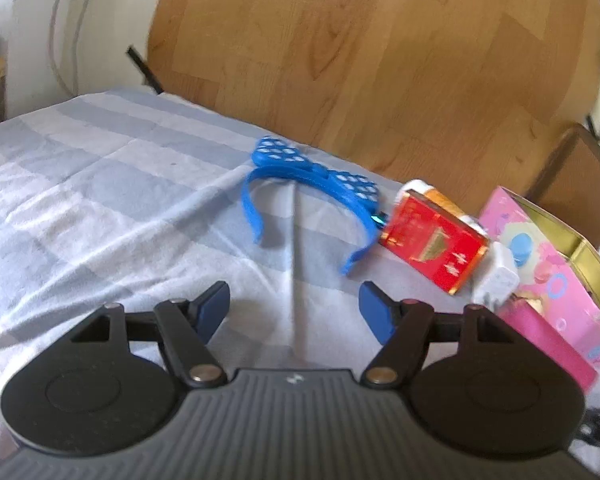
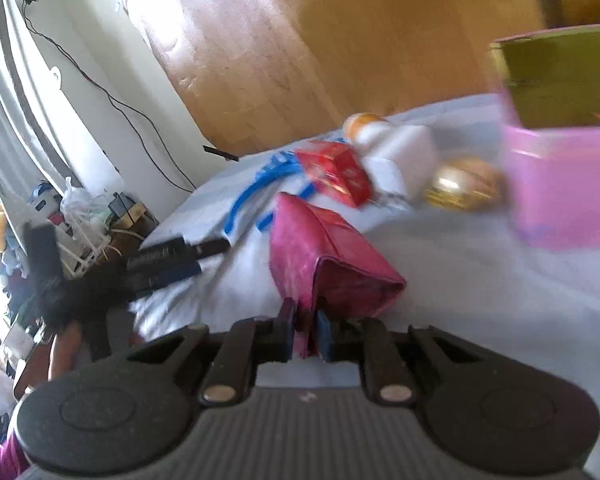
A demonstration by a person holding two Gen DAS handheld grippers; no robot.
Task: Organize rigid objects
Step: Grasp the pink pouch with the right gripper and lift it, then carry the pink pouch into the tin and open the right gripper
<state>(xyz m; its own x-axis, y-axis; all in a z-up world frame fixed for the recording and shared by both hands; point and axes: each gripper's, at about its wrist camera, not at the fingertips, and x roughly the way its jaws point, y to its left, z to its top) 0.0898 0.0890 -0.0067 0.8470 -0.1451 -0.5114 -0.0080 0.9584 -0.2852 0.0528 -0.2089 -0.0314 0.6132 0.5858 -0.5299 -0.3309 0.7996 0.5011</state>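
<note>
Two tongs: our right tongs (image 2: 305,336) pinch the magenta wallet (image 2: 328,264) by its near edge on the bed (image 2: 460,248) (presumably bound for the pink tin (image 2: 560,184) at far right); our left tongs (image 1: 294,308) gape empty.

No text, label or number is legible on any object here.

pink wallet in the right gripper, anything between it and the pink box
Nothing visible blocks it. The right gripper is shut on the pink wallet, and only bare sheet lies between it and the pink box. The gold ball and white block sit farther back, left of the box.
</note>
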